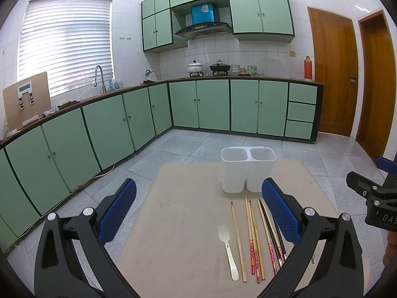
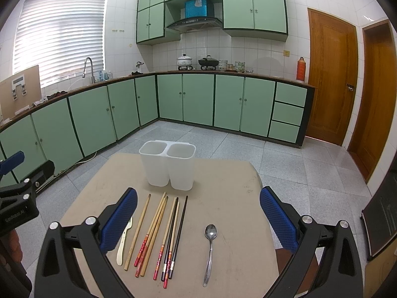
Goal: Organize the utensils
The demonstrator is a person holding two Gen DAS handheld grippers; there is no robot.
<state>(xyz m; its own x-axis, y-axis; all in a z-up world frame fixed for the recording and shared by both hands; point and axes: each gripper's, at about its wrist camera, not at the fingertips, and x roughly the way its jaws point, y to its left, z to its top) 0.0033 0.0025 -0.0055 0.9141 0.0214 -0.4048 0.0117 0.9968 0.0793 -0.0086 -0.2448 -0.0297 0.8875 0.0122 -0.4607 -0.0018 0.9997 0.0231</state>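
Both tongs are spread wide and hold nothing. The right gripper (image 2: 198,223) hangs over the spoon (image 2: 210,250) and chopsticks (image 2: 158,236), which point away toward the white holder (image 2: 168,166). The left gripper (image 1: 198,213) sits further off

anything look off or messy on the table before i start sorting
Nothing stands out. The white two-compartment holder stands upright and looks empty. The chopsticks, white fork and metal spoon lie flat in a rough row in front of it, a few chopsticks overlapping. Both hand-held grippers, left and right, are open above the table.
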